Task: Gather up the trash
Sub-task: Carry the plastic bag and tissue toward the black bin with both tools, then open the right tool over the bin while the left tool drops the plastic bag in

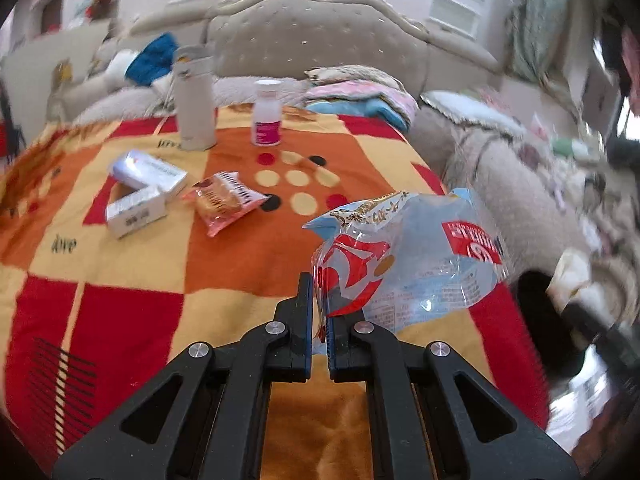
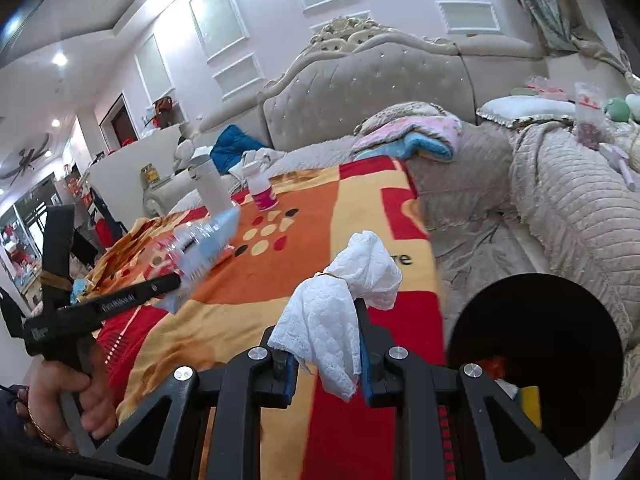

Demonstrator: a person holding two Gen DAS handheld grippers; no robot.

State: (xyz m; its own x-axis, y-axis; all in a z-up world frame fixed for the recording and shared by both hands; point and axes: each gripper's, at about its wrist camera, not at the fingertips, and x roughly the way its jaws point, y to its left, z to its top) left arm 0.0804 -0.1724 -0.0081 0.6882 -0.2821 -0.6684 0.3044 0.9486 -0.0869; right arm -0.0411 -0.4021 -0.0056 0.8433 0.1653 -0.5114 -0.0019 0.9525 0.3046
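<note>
Trash is held in both grippers above the blanket-covered desk (image 1: 132, 280). The left gripper (image 1: 319, 312) has its jaws narrowed on the corner of an empty clear plastic wrapper (image 1: 404, 256) with red and blue print, which hangs off to the right over the desk's edge. The right gripper (image 2: 328, 344) has its jaws closed around a crumpled white tissue (image 2: 340, 300) that bulges up and out between them.

Only the left wrist view shows what lies on the left part of the blanket: two white boxes (image 1: 144, 192) stacked askew, and just beside them a pink snack packet (image 1: 224, 202) with biscuits visible inside. Farther back stand a tall white flask (image 1: 195, 100) and a small white bottle (image 1: 267, 114) with a pink label, near each other but apart.

Only the right wrist view looks into the round black trash bin (image 2: 536, 360), which sits low beside the desk's right edge; something orange-red and a yellow item lie in its mouth, too hidden by the gripper frame to identify. That view also shows the person's left hand (image 2: 68, 396) gripping the other tool's handle, with the wrapper blurred at its tip. A quilted beige sofa (image 2: 560, 208) lies beyond.
</note>
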